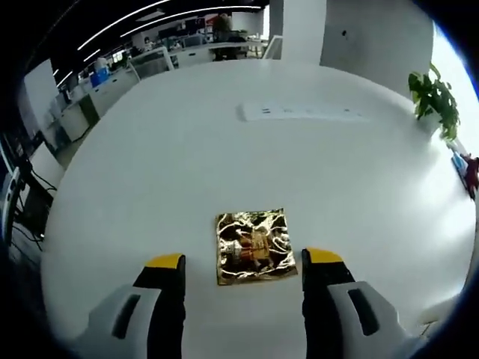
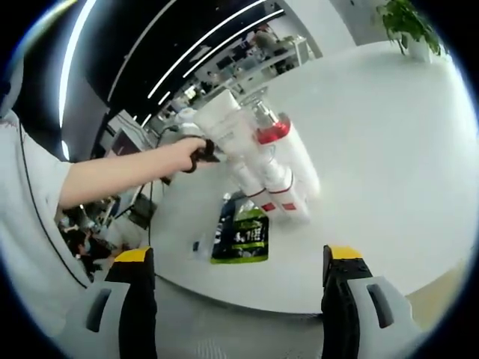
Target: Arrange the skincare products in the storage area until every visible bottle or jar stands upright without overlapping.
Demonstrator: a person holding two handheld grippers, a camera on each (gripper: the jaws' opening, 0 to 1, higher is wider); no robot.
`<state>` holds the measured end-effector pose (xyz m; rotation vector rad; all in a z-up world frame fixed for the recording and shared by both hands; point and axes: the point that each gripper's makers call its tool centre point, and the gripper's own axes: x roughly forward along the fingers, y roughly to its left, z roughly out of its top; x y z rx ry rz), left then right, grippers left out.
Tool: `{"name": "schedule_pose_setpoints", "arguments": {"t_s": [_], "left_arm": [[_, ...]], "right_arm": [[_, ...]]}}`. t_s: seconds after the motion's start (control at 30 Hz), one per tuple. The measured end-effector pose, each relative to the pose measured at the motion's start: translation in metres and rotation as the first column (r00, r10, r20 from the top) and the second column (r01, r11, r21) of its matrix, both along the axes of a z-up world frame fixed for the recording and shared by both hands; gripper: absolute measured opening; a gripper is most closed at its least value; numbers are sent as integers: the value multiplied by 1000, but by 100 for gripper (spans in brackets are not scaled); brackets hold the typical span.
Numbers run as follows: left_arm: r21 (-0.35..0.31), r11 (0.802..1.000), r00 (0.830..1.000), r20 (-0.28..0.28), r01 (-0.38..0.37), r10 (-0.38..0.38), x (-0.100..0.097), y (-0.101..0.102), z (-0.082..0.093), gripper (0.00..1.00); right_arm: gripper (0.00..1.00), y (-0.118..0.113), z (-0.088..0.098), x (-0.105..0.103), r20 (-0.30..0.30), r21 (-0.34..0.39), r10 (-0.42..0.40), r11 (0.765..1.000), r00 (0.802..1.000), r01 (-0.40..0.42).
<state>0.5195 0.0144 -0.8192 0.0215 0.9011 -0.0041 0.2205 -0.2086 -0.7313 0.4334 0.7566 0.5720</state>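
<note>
I see a white counter [image 1: 224,172] in an open office, a gold foil sachet [image 1: 254,246] ahead of my wide-open, empty left tool [image 1: 243,264]; right tool [image 2: 238,259] likewise gapes empty.

- Both views are bright, lit by long ceiling light strips [image 1: 168,16] that bend into arcs under the fisheye lens.
- In the left gripper view the white table [image 1: 187,149] is evenly lit and nearly washed out, with only faint shadows.
- The gold foil sachet [image 1: 254,247] throws crinkled glare.
- Daylight blows out the right edge beside the potted plant [image 1: 434,101].
- In the right gripper view the white bottles [image 2: 262,161] and a person's forearm [image 2: 123,176] look slightly soft with motion blur.
- Straight lines curve strongly toward each edge.
</note>
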Motion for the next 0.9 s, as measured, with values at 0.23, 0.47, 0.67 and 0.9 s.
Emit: {"name": "schedule_pose_setpoints", "arguments": {"t_s": [0.23, 0.47, 0.67, 0.9], "left_arm": [[28, 995, 995, 23, 98, -98, 3, -7, 2, 36], [39, 989, 989, 31, 141, -142, 9, 0, -1, 15], [35, 990, 986, 93, 138, -140, 10, 6, 13, 48], [-25, 992, 992, 41, 120, -119, 18, 6, 6, 77]], "right_arm": [[92, 0, 0, 0, 2, -1, -2, 1000, 1000, 2], [92, -1, 1, 1, 7, 0, -4, 1000, 1000, 4], [92, 0, 1, 1, 9, 5, -6, 1000, 1000, 6], [92, 1, 2, 1, 7, 10, -6, 1000, 1000, 6]]}}
